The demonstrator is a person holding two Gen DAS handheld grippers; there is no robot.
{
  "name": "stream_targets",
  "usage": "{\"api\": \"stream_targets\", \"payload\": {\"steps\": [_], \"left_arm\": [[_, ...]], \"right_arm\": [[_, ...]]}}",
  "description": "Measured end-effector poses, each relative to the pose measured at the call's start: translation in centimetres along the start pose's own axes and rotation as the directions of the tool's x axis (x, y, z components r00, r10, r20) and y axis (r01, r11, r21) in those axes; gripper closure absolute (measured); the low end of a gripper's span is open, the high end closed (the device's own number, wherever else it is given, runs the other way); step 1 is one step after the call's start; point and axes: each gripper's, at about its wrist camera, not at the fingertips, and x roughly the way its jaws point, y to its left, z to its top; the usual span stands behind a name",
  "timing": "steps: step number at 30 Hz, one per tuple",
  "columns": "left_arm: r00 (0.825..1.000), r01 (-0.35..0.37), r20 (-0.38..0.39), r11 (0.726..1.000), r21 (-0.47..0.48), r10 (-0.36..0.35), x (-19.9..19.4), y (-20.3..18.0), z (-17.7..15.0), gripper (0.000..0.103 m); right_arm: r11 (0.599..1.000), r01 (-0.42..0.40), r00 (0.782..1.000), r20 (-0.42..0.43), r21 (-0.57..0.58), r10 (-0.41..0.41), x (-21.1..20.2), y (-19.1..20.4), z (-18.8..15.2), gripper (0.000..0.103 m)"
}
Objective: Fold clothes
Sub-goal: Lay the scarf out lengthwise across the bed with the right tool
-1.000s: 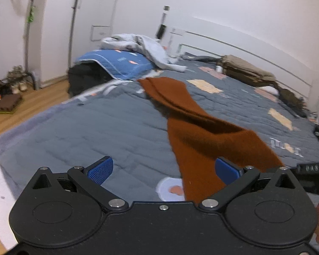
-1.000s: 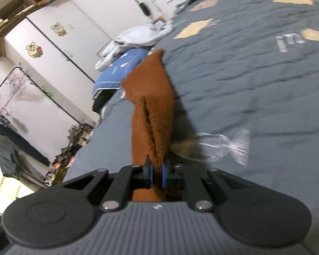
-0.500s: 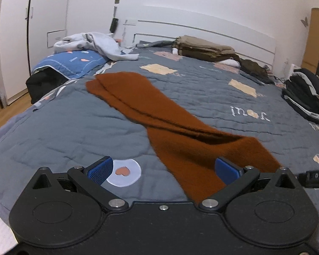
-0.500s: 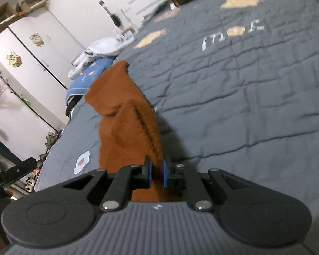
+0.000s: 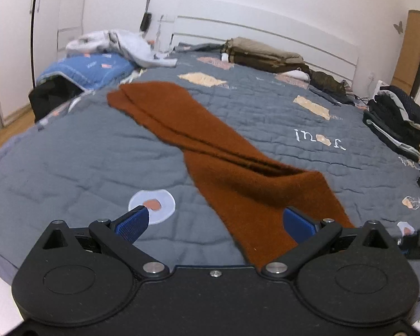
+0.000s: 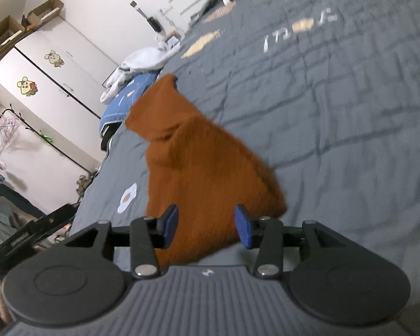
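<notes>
A long rust-brown knitted cloth (image 5: 215, 151) lies stretched on the grey quilted bed (image 5: 70, 154), running from far left to near right, doubled lengthwise. My left gripper (image 5: 215, 222) is open; the cloth's near end lies between its blue pads. My right gripper (image 6: 207, 225) is open, its jaws standing either side of the cloth's near end (image 6: 198, 179), not gripping it.
A blue pillow (image 5: 86, 70) and a pale grey garment (image 5: 120, 44) sit at the bed's far left. Folded khaki clothes (image 5: 260, 53) lie by the headboard. A dark clothes stack (image 5: 397, 123) stands at the right. White wardrobes (image 6: 42, 70) line the left wall.
My right gripper has opened and let go of the brown cloth, whose end has dropped onto the bed. The left gripper stayed open and moved little.
</notes>
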Motion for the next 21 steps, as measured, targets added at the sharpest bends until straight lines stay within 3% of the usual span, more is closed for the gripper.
{"api": "stream_targets", "payload": {"steps": [4,8,14,21], "left_arm": [[0.999,0.021,0.041,0.999,0.031,-0.022,0.0,-0.5,-0.3,0.000],[0.998,0.059,0.013,0.998,0.030,-0.060,0.8,-0.9,-0.6,0.000],[0.995,0.095,-0.018,0.995,-0.012,-0.095,1.6,-0.7,-0.8,0.001],[0.993,0.114,0.000,0.993,-0.019,-0.114,1.4,-1.0,-0.8,0.000]], "right_arm": [[0.998,-0.008,1.000,-0.012,0.060,0.009,0.1,-0.4,-1.2,0.058],[0.991,-0.012,1.000,0.008,0.135,0.011,0.3,-1.3,-2.2,0.058],[0.987,0.001,1.000,-0.002,0.161,-0.001,2.1,-1.9,-2.8,0.058],[0.960,-0.039,0.996,0.085,0.279,0.016,3.4,-4.2,-3.1,0.056]]}}
